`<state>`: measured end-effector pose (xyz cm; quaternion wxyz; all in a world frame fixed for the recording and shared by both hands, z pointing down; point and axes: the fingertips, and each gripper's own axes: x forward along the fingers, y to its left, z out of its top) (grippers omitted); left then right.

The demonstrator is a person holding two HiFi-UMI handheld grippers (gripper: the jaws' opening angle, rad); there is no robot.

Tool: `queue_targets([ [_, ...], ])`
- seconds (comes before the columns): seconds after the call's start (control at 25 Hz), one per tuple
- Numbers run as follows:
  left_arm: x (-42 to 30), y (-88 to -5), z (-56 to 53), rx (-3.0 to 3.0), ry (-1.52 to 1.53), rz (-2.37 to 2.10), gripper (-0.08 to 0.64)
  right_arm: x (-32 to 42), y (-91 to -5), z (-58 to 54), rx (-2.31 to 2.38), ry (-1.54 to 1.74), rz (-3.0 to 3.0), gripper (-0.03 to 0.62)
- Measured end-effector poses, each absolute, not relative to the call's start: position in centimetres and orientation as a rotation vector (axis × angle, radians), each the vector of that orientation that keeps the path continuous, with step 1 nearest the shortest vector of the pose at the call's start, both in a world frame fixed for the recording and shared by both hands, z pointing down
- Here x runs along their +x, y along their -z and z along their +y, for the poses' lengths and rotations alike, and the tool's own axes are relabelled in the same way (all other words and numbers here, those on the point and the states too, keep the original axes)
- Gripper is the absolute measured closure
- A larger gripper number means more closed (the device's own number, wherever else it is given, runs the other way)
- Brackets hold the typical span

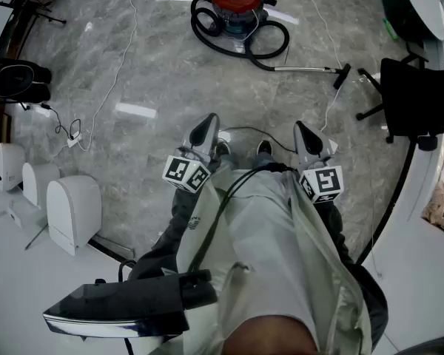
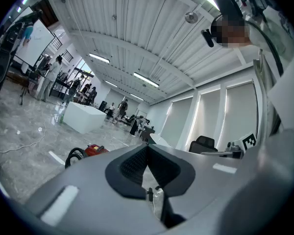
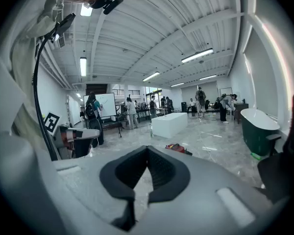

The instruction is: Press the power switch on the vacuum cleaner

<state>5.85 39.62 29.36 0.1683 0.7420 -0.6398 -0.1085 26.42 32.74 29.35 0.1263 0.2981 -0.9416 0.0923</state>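
Observation:
The red vacuum cleaner (image 1: 237, 4) stands on the marble floor far ahead, its black hose (image 1: 237, 46) coiled around it and its wand (image 1: 305, 69) lying out to the right. Both grippers are held close to the person's body, well short of it, with their tips pointing toward it. My left gripper (image 1: 206, 122) is shut with nothing in it, and my right gripper (image 1: 303, 128) is shut and empty too. The vacuum cleaner (image 2: 92, 150) shows small beyond the left gripper (image 2: 147, 147), and the vacuum cleaner (image 3: 177, 147) shows small beyond the right gripper (image 3: 147, 149).
A black office chair (image 1: 405, 95) stands at the right. White cases (image 1: 72, 211) line the left, beside a power strip (image 1: 72, 140) with white cables across the floor. A white block (image 3: 169, 124) and several people stand far behind the vacuum. A dark green tub (image 3: 257, 126) is at the right.

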Motion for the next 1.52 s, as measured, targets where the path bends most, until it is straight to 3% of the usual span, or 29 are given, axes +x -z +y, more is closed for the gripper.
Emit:
queue_targets([
  [0.84,5.6,-29.4,40.3,2.102,0.287,-1.828,0.557,27.2,-29.6,32.8,0.915,-0.308,-2.745,0.592],
  [1.52,8.3,-29.2,39.7,1.958,0.268,-2.001,0.557,33.0,-33.2,27.6,0.804,-0.281,-2.701,0.592],
])
